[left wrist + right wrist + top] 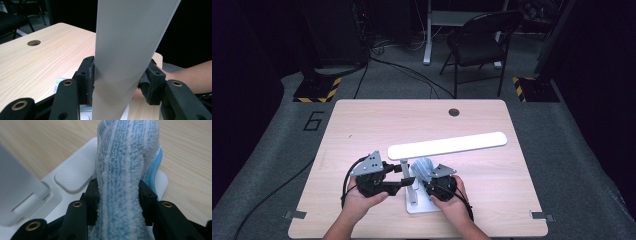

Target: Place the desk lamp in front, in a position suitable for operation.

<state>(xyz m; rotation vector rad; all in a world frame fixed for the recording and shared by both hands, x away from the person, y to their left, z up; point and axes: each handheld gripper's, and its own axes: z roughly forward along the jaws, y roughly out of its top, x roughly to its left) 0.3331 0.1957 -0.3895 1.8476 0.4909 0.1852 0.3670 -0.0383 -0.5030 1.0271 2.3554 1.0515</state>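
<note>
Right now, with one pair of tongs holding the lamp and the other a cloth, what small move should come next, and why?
Probably a short sweep of the cloth across the lamp's base. The right tongs pinch the blue cloth just over that white base, while the left tongs clamp the lamp's arm and steady it. Everything looks set for wiping, so a gentle stroke seems the natural step.

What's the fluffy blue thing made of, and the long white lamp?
The blue-and-white cloth looks like soft terry fabric: you can see fuzzy loops and stripes. The lamp looks like smooth matte white plastic, plain and even, though painted metal is possible. The table shows pale wood grain, perhaps a printed surface.
</note>
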